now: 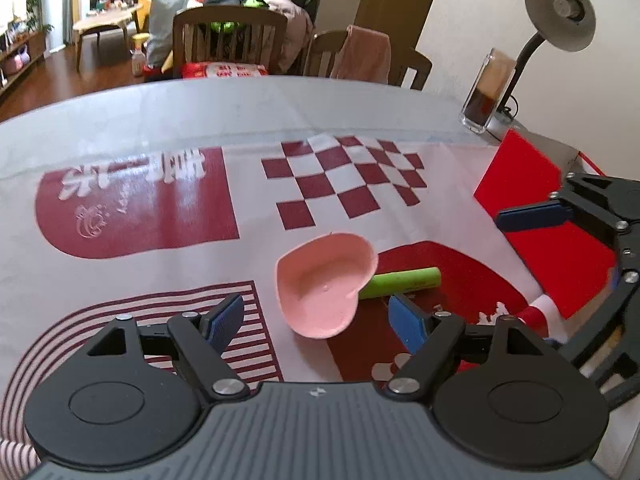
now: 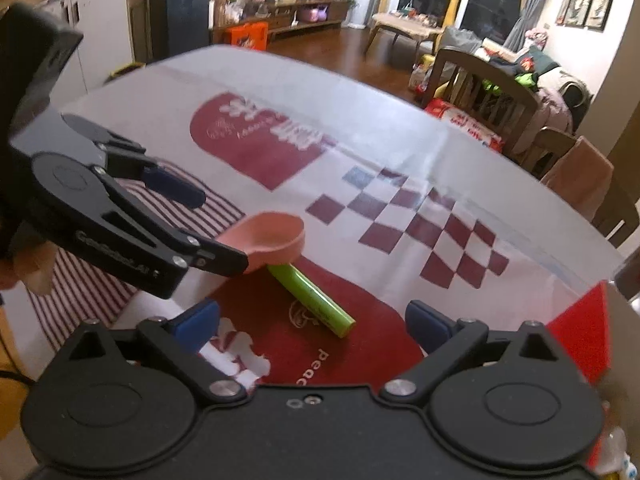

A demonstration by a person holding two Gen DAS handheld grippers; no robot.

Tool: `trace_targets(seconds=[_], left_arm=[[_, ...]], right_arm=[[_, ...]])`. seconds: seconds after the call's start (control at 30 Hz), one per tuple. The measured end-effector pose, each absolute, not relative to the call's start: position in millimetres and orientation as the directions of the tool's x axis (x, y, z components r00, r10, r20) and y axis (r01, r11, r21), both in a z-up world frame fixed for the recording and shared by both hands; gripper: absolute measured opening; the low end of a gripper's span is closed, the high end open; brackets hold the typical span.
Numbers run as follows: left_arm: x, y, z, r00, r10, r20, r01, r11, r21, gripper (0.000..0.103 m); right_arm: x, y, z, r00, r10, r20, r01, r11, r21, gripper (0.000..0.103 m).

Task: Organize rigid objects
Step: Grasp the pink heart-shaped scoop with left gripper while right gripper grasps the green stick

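Both tongs stand wide and empty over the table. The left gripper has its blue pads spread to either side of a pink heart-shaped dish, which sits just ahead of them on the printed tablecloth; whether a pad touches the dish rim cannot be told from either view. The right gripper is likewise spread, with a green cylinder lying flat between and a little beyond its fingers, one end tucked under the dish's far-right edge. In the right wrist view the left gripper reaches in from the left, its nearer finger right alongside the dish. A red box stands at the right edge of the table, with a desk lamp and a clear container beyond it. The step in hand looks like the approach to a pick, nothing lifted yet. The next move probably calls for the left gripper to settle its pads over one wall of the dish and close there, since the dish looks too broad to span whole. The cylinder should be taken across its width, after the dish is raised clear of it.
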State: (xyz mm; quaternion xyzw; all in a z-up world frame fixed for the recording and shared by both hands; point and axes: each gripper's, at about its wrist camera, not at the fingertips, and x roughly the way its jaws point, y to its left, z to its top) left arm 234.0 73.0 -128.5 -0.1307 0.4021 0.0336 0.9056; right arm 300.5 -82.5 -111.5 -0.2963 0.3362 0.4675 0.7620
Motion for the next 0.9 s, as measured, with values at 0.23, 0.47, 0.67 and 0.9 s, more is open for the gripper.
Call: trace_targets(seconds=[0.23,0.47,0.67,0.9], left_arm=[[250.9,82.5,-143.7,0.669,-0.078,-0.739,-0.143,0.962,-0.231,0.079],[260.6,88.7,-155.3,0.678,-0.118,-0.725,-0.102,0.962,-0.253,0.079],[265.3,85.0,-157.5,0.693,-0.130,-0.709,-0.062,0.969,-0.237,0.079],[267.3,82.0,-157.6,0.693,-0.154,-0.704,-0.031,0.969,-0.243,0.067]], right_arm=[[312.7,-60.2,-135.6,0.307,0.492,-0.815,-0.938,0.301,-0.172,0.088],[324.8,-47.9,-150.1,0.276,0.478,-0.834,-0.954,0.245,-0.176,0.063],[331.4,-48.8,-152.7,0.232,0.503,-0.833,-0.962,0.245,-0.120,0.054],[330.4,-49.3,-152.0,0.201,0.514,-0.834,-0.963,0.260,-0.072,0.040]])
